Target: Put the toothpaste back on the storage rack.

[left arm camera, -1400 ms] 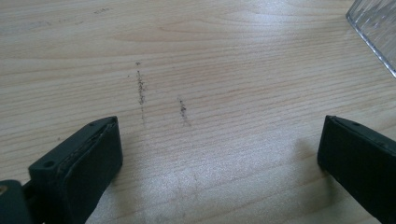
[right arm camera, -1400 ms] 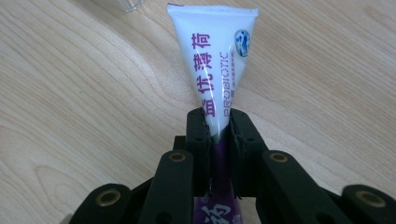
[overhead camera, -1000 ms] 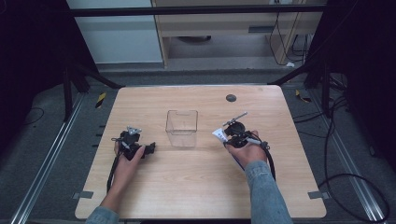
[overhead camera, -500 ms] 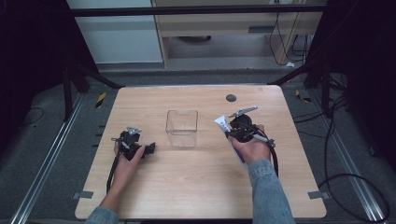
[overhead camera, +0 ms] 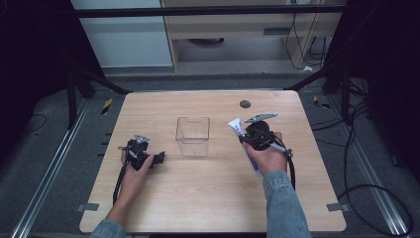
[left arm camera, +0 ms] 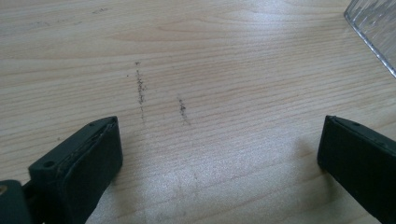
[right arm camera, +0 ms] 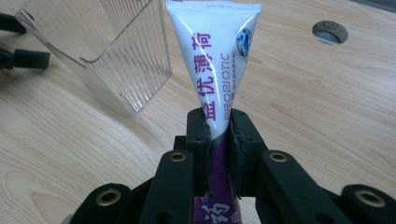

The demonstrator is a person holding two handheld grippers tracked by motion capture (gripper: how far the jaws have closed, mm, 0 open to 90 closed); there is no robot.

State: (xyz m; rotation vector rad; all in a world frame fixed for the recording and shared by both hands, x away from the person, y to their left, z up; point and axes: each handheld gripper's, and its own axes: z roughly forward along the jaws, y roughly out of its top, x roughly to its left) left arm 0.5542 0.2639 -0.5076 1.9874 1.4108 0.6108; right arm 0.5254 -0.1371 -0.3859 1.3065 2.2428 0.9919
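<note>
The left gripper (overhead camera: 157, 158) rested on the desk (overhead camera: 208, 198), fingers (left arm camera: 79, 163) spread wide and empty. Between both grippers stood the clear box (overhead camera: 192, 136). The right gripper (right arm camera: 218, 135), fingers clamping the toothpaste tube (right arm camera: 215, 60), had lifted it boxward, likely for dropping in.

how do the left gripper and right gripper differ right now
The left gripper has its jaws spread wide with nothing between them; the right gripper is shut on the white tube. The left rests low on the table; the right is tipped up toward the clear box. Both have black jaws.
</note>
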